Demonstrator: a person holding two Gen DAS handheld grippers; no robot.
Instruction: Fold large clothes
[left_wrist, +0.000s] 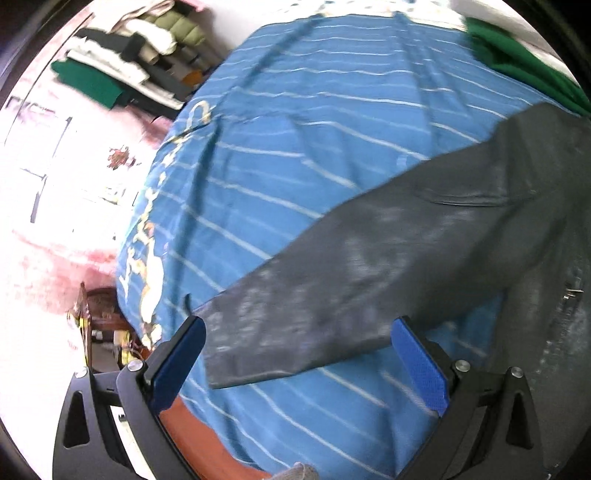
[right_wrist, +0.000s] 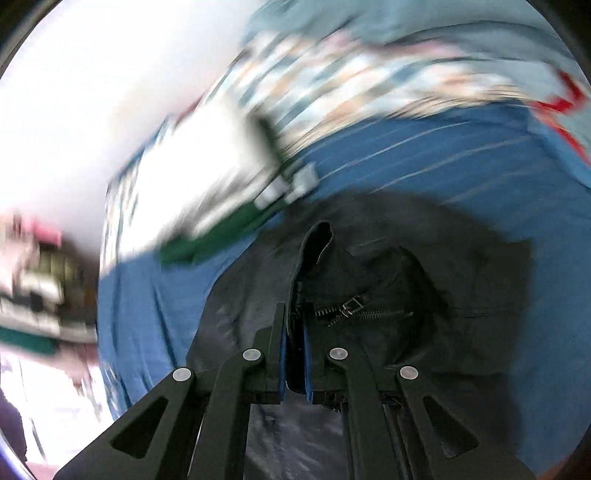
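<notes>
A blue striped sheet (left_wrist: 295, 147) covers the bed, and on it lies a black jacket (left_wrist: 424, 236), spread with one sleeve (left_wrist: 295, 332) stretched toward the bed's near edge. A green garment (left_wrist: 524, 62) lies past the jacket at the far side, and a stack of folded clothes (left_wrist: 140, 66) sits off the bed in the background.

The right gripper (right_wrist: 294, 332) is clamped on the jacket's front edge beside the zipper (right_wrist: 354, 310), and the blurred surroundings suggest it is moving. The left gripper (left_wrist: 295, 354) hangs over the sleeve end with its fingers wide apart, holding nothing.

The step in hand looks like an early fold of the front panel. Next, the left gripper probably needs to close on the sleeve cuff and carry it across the body.
</notes>
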